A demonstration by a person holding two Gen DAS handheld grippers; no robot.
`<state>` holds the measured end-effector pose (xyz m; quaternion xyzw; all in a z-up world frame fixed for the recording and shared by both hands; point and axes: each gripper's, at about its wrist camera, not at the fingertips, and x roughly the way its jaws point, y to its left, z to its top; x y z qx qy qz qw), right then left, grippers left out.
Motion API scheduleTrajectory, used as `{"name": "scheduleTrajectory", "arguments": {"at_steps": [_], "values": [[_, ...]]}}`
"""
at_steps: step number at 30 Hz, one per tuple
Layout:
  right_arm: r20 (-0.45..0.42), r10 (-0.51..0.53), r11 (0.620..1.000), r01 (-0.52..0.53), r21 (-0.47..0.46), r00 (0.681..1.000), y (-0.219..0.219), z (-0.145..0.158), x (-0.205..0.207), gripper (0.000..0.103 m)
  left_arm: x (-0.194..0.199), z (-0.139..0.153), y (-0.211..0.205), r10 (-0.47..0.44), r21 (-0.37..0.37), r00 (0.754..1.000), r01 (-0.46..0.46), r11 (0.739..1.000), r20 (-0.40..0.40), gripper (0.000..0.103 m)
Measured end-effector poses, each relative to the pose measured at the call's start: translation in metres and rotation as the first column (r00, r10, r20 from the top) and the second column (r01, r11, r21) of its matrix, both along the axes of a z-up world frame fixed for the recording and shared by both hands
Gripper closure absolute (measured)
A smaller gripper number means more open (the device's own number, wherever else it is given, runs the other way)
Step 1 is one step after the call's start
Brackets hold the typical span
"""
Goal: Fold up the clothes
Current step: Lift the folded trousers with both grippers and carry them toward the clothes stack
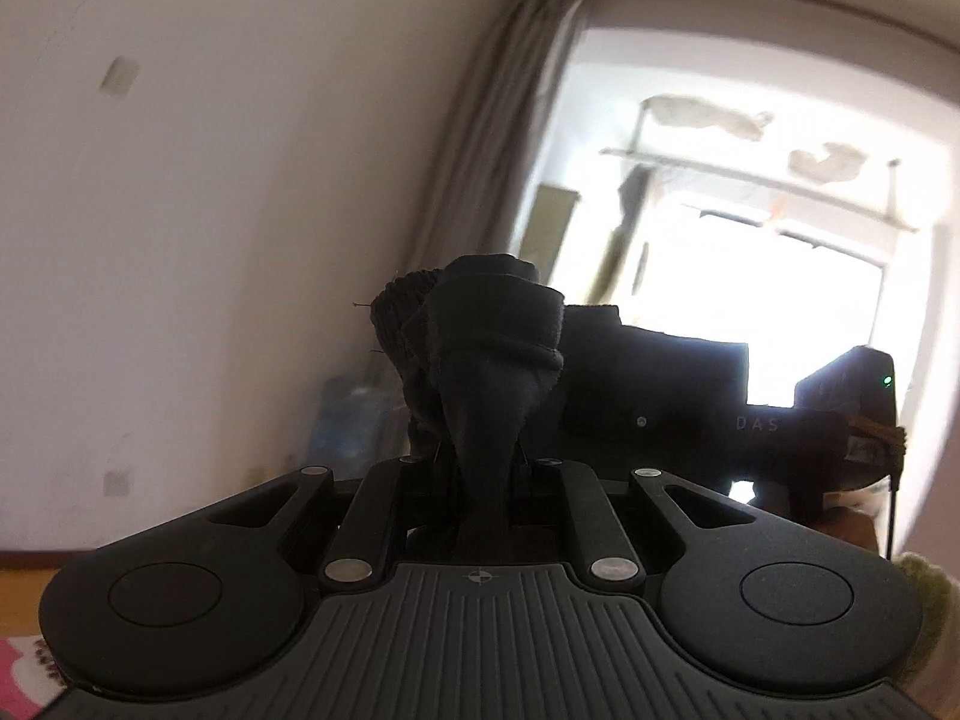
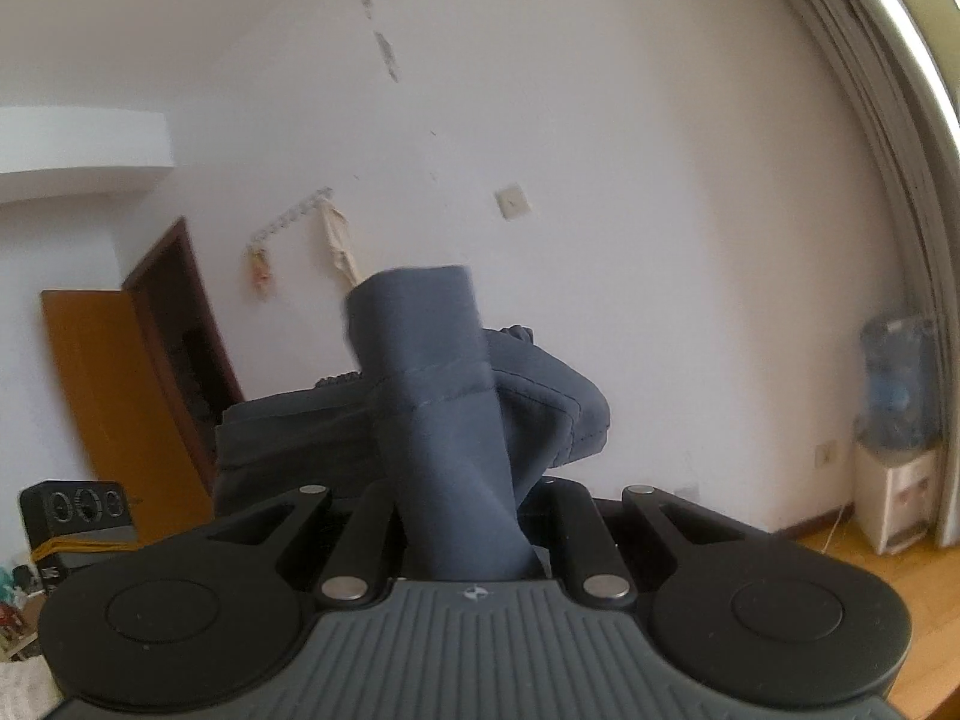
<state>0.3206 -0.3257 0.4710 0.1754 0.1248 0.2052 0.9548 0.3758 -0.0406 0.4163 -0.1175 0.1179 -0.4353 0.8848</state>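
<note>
Ribbed grey housing and black linkage arms fill the bottom of both wrist views. Between those arms the left tongs [image 1: 480, 468] are clenched on a bunched fold of the dark garment [image 1: 486, 360], which rises straight ahead of them in a crumpled knot with a ribbed edge at its left. Past the knot, to the right, sits a dark device [image 1: 840, 396] with a small green light, against a bright window [image 1: 750, 210] with a grey curtain [image 1: 498, 120] beside it.

In the right wrist view, the right tongs [image 2: 474, 516] are likewise clamped on the garment [image 2: 432, 396], here slate blue, a hemmed roll standing up from between them and more cloth slumping to either side. Ahead lies a white wall [image 2: 600, 150]; far left a brown door [image 2: 108, 396], far right a water dispenser [image 2: 894, 438] on the wooden floor [image 2: 924, 588].
</note>
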Motion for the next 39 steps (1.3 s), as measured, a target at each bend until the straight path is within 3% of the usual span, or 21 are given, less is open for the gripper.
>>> {"name": "scheduleTrajectory", "arguments": {"at_steps": [6,11,17,22,34,39], "values": [[-0.045,0.047,0.998,-0.046,0.032,0.998,-0.015,-0.092,0.105,0.091,0.083,-0.078,-0.022,0.103,0.052,0.988,-0.097,0.994,-0.115,0.093],[-0.112,0.116,0.993,-0.112,0.045,0.987,-0.040,-0.173,0.186,0.091,0.143,-0.159,-0.046,0.182,0.079,0.968,-0.171,0.982,-0.170,0.093],[-0.170,0.170,0.985,-0.165,0.041,0.971,-0.055,-0.249,0.265,0.091,0.186,-0.205,-0.043,0.214,0.121,0.946,-0.189,0.974,-0.244,0.093],[-0.235,0.176,0.984,-0.163,0.073,0.956,-0.062,-0.294,0.293,0.091,0.222,-0.243,-0.041,0.242,0.158,0.922,-0.202,0.967,-0.303,0.093],[-0.345,0.194,0.977,-0.148,0.155,0.918,-0.080,-0.369,0.358,0.091,0.275,-0.274,-0.045,0.254,0.251,0.892,-0.166,0.954,-0.373,0.093],[-0.388,0.222,0.967,-0.150,0.207,0.895,-0.072,-0.383,0.398,0.091,0.294,-0.287,-0.046,0.287,0.286,0.869,-0.178,0.941,-0.403,0.093]]}}
